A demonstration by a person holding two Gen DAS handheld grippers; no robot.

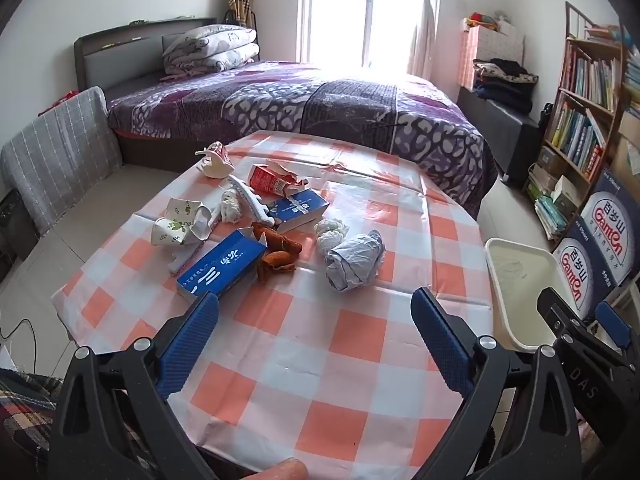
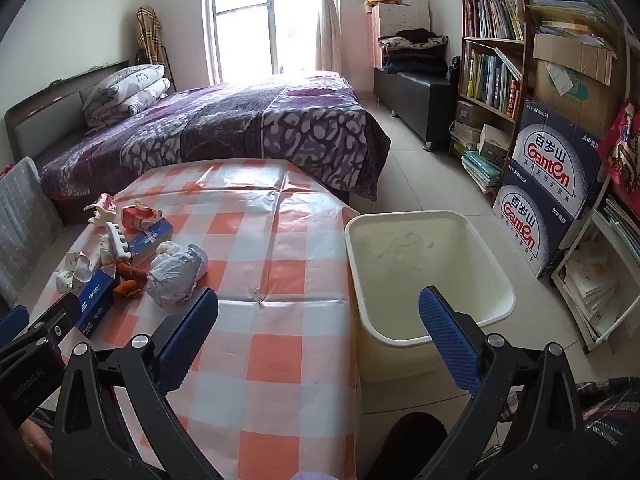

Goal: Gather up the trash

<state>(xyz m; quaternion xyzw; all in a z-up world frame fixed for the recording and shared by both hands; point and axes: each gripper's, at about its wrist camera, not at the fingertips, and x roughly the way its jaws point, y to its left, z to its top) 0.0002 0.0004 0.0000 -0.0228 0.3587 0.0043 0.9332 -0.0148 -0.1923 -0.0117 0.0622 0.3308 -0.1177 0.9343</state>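
Observation:
Trash lies in a heap on the checked tablecloth (image 1: 328,344): a crumpled grey-white paper ball (image 1: 354,260) (image 2: 176,274), a blue carton (image 1: 220,266), a second blue box (image 1: 300,208), orange-brown peel (image 1: 278,254), a red crushed carton (image 1: 272,179), crushed paper cups (image 1: 182,222) and white tissue wads (image 1: 330,232). My left gripper (image 1: 316,306) hangs open over the near table, short of the heap, nothing between its fingers. My right gripper (image 2: 320,300) is open too, spanning the table's right edge and the cream bin (image 2: 430,276) on the floor.
A bed with a purple cover (image 1: 304,100) stands behind the table. A bookshelf (image 2: 492,48) and stacked water cartons (image 2: 548,184) line the right wall. A grey checked chair (image 1: 56,148) is at the left. Tiled floor runs between bin and shelf.

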